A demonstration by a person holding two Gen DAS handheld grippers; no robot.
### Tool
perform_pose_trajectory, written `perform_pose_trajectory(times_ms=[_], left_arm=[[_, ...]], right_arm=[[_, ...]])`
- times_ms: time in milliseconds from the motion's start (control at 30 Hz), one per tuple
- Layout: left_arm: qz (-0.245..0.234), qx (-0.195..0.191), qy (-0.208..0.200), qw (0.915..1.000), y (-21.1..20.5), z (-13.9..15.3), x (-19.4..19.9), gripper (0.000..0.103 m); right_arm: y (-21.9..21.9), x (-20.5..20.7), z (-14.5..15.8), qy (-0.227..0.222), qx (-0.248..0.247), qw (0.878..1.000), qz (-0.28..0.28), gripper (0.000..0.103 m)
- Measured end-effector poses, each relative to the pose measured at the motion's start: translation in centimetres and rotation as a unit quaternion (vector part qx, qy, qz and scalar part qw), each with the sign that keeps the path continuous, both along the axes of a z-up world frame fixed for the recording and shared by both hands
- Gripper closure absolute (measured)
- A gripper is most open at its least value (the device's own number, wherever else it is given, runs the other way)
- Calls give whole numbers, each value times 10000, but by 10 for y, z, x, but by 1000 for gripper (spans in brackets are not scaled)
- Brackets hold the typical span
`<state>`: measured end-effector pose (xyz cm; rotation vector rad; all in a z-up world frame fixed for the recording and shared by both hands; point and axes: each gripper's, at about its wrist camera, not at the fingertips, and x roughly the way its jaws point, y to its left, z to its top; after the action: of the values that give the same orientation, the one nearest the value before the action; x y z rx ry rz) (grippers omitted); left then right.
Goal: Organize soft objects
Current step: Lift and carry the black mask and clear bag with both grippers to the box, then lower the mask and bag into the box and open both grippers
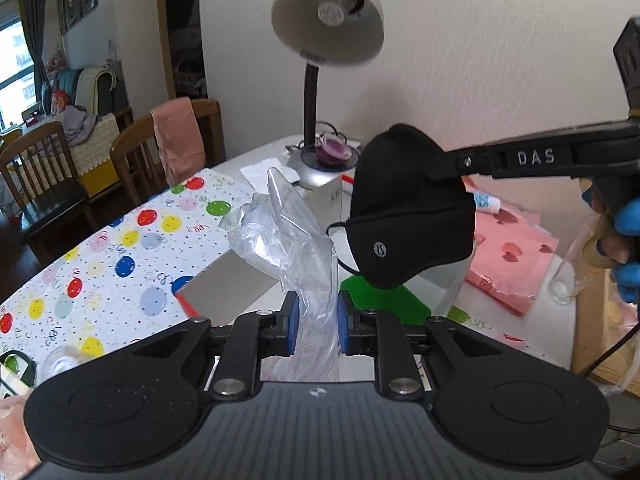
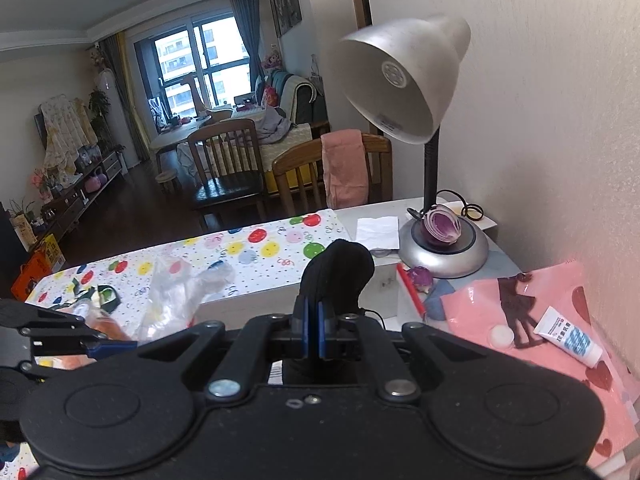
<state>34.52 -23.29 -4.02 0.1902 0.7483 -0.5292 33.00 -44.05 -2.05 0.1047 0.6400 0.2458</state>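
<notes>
Crinkled clear plastic bag [image 1: 296, 240], matt black cloth mask [image 1: 412, 208], glossy metal lamp [image 2: 404, 76].

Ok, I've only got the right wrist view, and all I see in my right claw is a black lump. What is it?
Observer: The left wrist view shows a black face mask with a small white logo low on its front. The right claw pinches it near the top edge.
Operator: Anything dangling from it?
Observer: Yes, a thin ear loop hangs off the side of the mask farthest from your claw.
Operator: And the left claw?
Observer: The left claw is shut on a piece of clear plastic, which stands up from between its blue pads.
</notes>
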Motion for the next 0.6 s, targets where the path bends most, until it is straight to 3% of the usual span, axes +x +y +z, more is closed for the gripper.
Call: perform_pose_trajectory(times_ms=[600], left_arm=[[-208, 796, 737, 9939, -59, -70, 61, 84]], right_arm=[[-12, 54, -58, 598, 202, 9980, -73, 99]])
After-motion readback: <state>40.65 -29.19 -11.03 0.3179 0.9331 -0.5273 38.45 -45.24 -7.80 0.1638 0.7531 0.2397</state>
